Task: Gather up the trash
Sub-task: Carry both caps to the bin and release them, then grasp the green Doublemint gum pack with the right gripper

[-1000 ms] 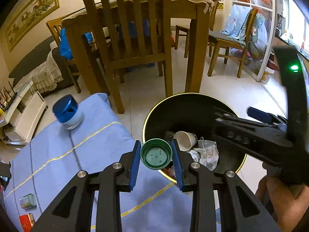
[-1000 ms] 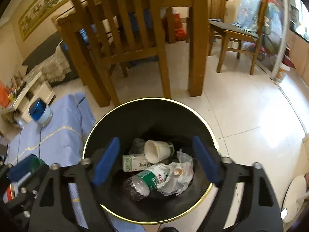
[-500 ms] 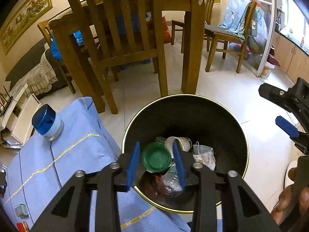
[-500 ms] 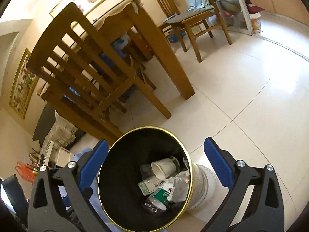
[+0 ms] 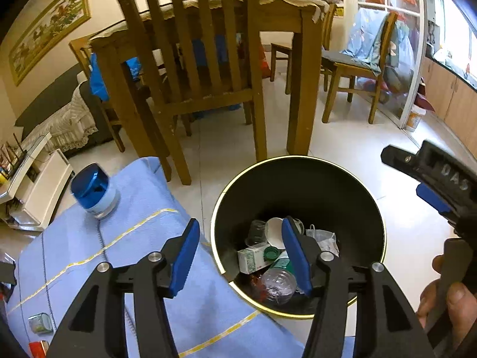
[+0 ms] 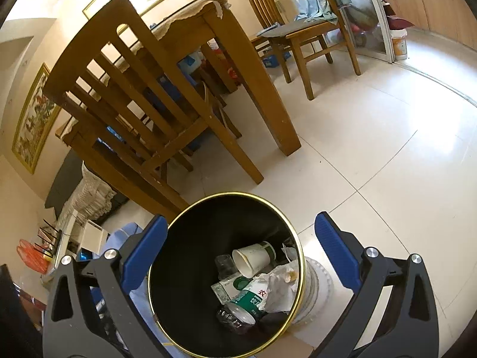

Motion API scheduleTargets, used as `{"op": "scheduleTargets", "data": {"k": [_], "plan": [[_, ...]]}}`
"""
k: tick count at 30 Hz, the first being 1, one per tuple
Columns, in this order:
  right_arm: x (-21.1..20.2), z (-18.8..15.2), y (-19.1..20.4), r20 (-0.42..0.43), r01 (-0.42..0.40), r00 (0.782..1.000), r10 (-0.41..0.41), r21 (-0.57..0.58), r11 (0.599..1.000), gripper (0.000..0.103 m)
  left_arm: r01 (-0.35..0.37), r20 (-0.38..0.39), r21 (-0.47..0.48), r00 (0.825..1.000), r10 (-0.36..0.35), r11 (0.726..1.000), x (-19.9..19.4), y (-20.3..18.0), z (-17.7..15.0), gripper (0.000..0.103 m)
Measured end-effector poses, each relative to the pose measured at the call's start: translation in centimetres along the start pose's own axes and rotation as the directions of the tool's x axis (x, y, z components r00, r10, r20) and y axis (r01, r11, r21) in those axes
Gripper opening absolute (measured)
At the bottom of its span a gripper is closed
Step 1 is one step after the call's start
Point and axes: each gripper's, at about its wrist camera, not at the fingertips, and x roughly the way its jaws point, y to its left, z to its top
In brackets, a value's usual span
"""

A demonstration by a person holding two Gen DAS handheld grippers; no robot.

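Bin (image 5: 369, 208): black with a gold rim, on the floor beside my blue cloth (image 5: 134, 238); cup, carton, bottle and green lid (image 5: 270, 251) lie inside.
Left gripper (image 5: 241, 253): jaws opening, nothing between them.
Right gripper (image 6: 238, 253): spread wide, empty, over the rim.
Next pick: I judge the blue-capped jar (image 5: 94, 191) or small can (image 5: 40, 323).
Care: lift clear before I swing back.
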Motion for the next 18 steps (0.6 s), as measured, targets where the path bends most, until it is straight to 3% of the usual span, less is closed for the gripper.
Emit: {"op": "scheduleTargets", "data": {"k": [5,7,10,15,18], "plan": [[0.4,-0.7,1.7,-0.007,0.015,1.000,-0.015,-0.067,0.998,0.097,-0.017,0.014,-0.036,1.000,0.018,0.999,-2.8,3.0,-2.0,0.060],[0.7,-1.4,3.4,-0.023,-0.024,1.000,0.021,-0.133,0.991,0.097,-0.034,0.028,-0.050,0.999,0.036,0.998,-4.9,4.7,-4.1,0.068],[0.8,-2.6,6.3,-0.044,-0.090,0.996,0.081,-0.252,0.963,0.097,-0.080,0.030,-0.077,0.996,0.083,0.994,-7.8,7.6,-8.0,0.072],[0.2,-7.3,13.5,-0.136,-0.219,0.975,0.174,-0.490,0.844,0.097,-0.167,-0.009,-0.168,0.986,0.167,0.972,-11.7,13.3,-14.5,0.072],[-0.8,-11.0,17.7,-0.219,-0.318,0.947,0.233,-0.570,0.758,0.097,-0.235,-0.035,-0.270,0.971,0.235,0.934,-14.5,18.4,-18.3,0.076]]}}
